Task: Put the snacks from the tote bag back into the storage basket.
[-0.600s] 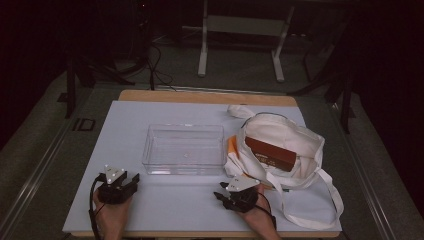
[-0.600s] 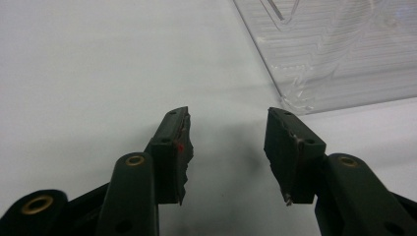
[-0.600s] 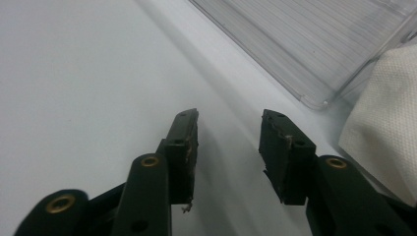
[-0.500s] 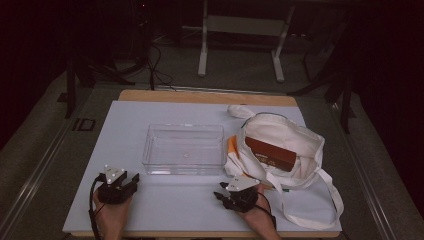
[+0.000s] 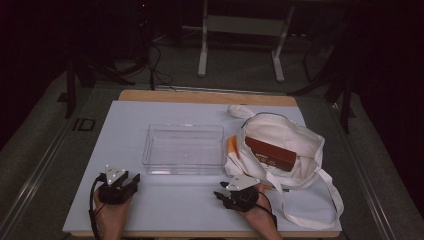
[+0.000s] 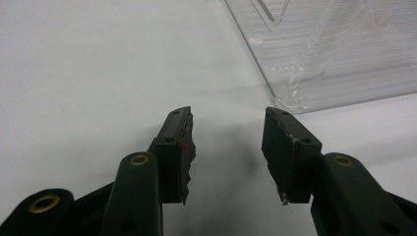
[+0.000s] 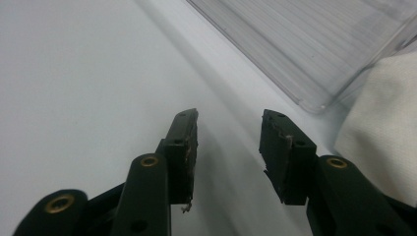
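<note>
A white sheet [image 5: 175,210] is lying under the left gripper [image 5: 134,179] and the right gripper [image 5: 218,189] and is stretching far ahead of them. Beyond its far edge, a strip of wooden table [image 5: 200,96] is showing. Well ahead of both grippers, a grey metal stand [image 5: 202,47] is standing on the floor [image 5: 40,145]. Dark cables [image 5: 159,70] are lying just beside it, ahead of the left gripper. A metal rail [image 5: 30,185] is running along the floor, off to the outer side of the left gripper.
</note>
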The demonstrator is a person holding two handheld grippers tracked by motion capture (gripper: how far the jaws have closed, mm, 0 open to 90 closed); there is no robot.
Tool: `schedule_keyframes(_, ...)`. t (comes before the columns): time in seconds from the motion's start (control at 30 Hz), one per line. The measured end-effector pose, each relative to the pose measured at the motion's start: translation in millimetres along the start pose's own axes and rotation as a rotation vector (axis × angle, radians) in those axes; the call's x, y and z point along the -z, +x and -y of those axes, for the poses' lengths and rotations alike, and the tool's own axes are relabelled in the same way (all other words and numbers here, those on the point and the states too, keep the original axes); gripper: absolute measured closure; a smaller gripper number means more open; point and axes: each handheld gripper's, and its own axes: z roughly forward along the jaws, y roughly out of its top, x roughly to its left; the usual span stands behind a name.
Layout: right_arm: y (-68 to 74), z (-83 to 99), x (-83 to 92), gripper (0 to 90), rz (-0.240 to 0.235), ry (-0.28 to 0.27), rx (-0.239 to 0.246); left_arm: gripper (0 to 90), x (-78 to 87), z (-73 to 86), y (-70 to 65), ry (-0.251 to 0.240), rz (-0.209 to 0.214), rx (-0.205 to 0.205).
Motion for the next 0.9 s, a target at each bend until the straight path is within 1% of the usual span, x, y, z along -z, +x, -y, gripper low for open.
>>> schedule_keyframes(0.23,-2.0,-8.4,12.1,56.2,0.004,-0.004,-0.005,54.4,1.0,0.5,0.3,-0.01,0.0,0.006)
schedule_keyframes(0.3,-2.2,-11.3,14.9,56.1,0.004,0.002,0.002,54.0,0.9,0.5,0.2,-0.008,0.002,0.005)
schedule_keyframes(0.33,-2.4,-13.0,16.4,56.1,0.007,0.005,0.016,54.0,1.0,0.5,0.1,-0.009,0.001,0.003)
schedule_keyframes(0.4,-2.3,-14.1,17.6,55.9,0.009,0.01,0.02,54.0,1.0,0.5,0.1,-0.01,0.002,0.003)
schedule_keyframes(0.43,-3.5,-17.2,21.2,55.2,0.012,0.018,0.033,54.0,1.0,0.6,0.0,-0.011,0.002,0.003)
schedule_keyframes(0.63,-7.3,-24.6,28.7,53.8,0.017,0.029,0.041,53.3,1.1,0.6,0.7,-0.013,0.007,0.007)
schedule_keyframes(0.77,-8.8,-28.6,29.0,53.5,0.015,0.049,0.055,53.3,1.1,0.6,0.7,-0.012,0.006,0.009)
schedule_keyframes(0.9,-9.0,-32.4,29.3,52.7,0.016,0.07,0.08,53.0,1.5,0.8,0.8,-0.016,0.006,0.01)
